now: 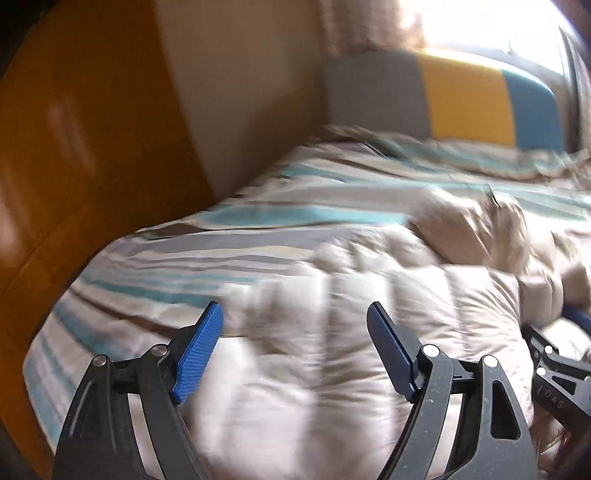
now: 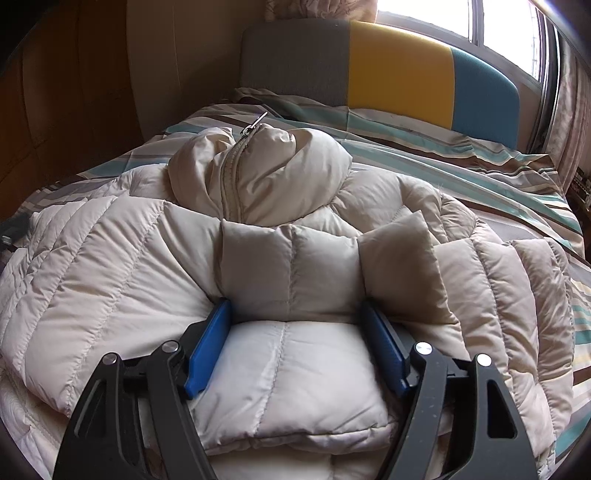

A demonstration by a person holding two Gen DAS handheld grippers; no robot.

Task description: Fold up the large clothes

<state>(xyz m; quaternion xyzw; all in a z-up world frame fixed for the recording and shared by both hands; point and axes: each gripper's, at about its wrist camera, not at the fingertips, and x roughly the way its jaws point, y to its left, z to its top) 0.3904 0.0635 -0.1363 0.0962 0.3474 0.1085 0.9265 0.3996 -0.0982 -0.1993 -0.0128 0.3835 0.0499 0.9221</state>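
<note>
Centrally, a cream quilted down jacket [image 2: 122, 280] lies spread across a bed covered by a striped duvet [image 2: 424, 147] in teal, grey, brown and white. The jacket's hood [image 2: 266, 177] is bunched into a mound at the far side, toward the headboard [image 2: 399, 62], whose panels run grey, yellow and blue. A zipper [image 2: 229, 173] runs up the front of the hood, its metal pull [image 2: 255, 124] standing at the top.

Right wrist view: the right gripper [image 2: 297, 325] is lowered onto a folded, puffy section of the jacket. Its blue pads [image 2: 208, 350] flank this quilted fold on both sides and appear to press into it, so the jaws are closed on a wide bundle of fabric.

Left wrist view (motion-blurred): the left gripper [image 1: 295, 336] hangs above the near edge of the jacket [image 1: 295, 369], its jaws spread wide with nothing between the blue pads [image 1: 199, 354]; the fabric lies beneath them, not in their grasp. The right gripper [image 1: 561, 358] shows at the right edge of this view, resting on the jacket. A wooden wardrobe [image 1: 74, 147] stands left of the bed, and a bright window [image 2: 436, 16] with curtains [image 2: 572, 122] lies behind the headboard.
</note>
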